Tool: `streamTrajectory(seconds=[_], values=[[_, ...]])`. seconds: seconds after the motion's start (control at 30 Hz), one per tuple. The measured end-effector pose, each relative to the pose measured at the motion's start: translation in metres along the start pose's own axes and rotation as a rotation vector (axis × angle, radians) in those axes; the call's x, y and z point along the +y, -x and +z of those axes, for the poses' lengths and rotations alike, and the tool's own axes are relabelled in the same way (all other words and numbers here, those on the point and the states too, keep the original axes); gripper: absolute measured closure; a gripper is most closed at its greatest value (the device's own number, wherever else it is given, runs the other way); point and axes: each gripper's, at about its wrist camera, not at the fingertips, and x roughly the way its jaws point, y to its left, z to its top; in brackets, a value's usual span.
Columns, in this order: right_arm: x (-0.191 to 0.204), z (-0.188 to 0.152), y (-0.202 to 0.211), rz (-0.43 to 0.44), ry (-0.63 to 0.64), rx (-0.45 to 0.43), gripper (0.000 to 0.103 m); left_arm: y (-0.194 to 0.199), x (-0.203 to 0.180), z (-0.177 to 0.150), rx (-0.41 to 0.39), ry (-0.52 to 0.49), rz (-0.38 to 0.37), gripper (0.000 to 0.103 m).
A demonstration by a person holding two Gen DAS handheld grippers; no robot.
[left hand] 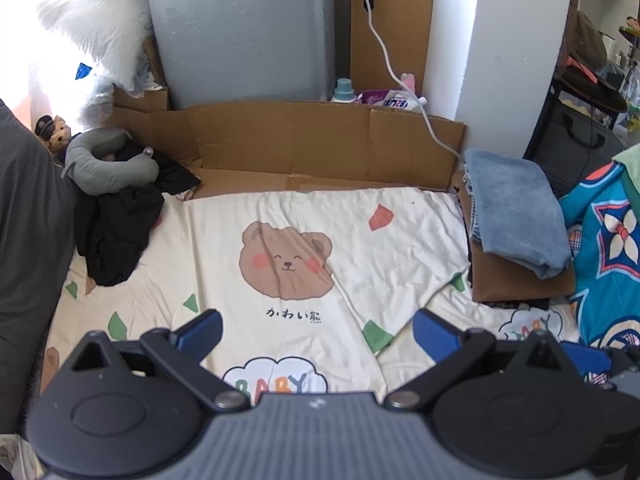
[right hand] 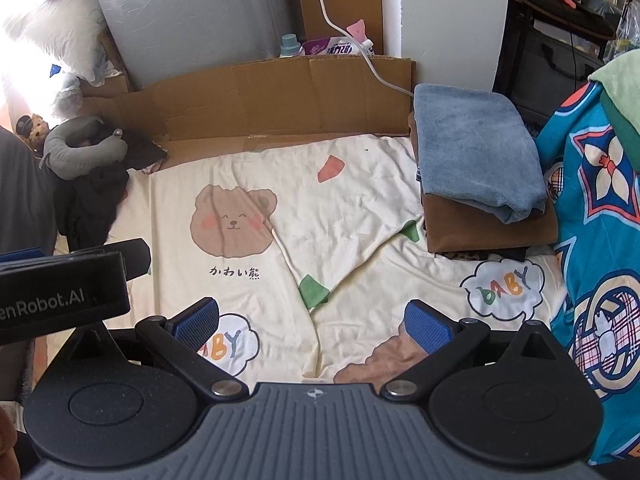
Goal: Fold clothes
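So, through the left wrist camera, my left gripper (left hand: 316,330) hangs over the bed sheet (left hand: 304,216) with its blue fingers (left hand: 200,332) spread wide and nothing between them. At the right edge of the bed sits a neat stack: a folded blue towel (left hand: 516,208) on top of a folded brown garment (left hand: 520,280), with a dark layer peeking out beneath. I read that stack as the finished part of the job. On the far left lies a crumpled black garment (left hand: 116,232), partly under a grey neck pillow (left hand: 108,160); that heap looks like what is left to fold. The middle of the sheet carries no clothing, so I judge no piece is in hand at present.

Through the right wrist camera, my right gripper (right hand: 312,322) also has its fingers apart and holds nothing. This view shows the stack closer, with a patterned layer under the brown one, and it catches the left gripper's black body at the left edge. It also shows more of a teal patterned cloth (right hand: 596,240) draped on the right.
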Motion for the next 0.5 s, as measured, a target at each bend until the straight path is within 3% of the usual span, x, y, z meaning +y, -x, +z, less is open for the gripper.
streamTrajectory(seconds=[0.5], values=[[0.002, -0.0036, -0.0029, 0.011, 0.003, 0.024, 0.001, -0.0042, 0.0005, -0.0011, 0.021, 0.004, 0.001, 0.001]])
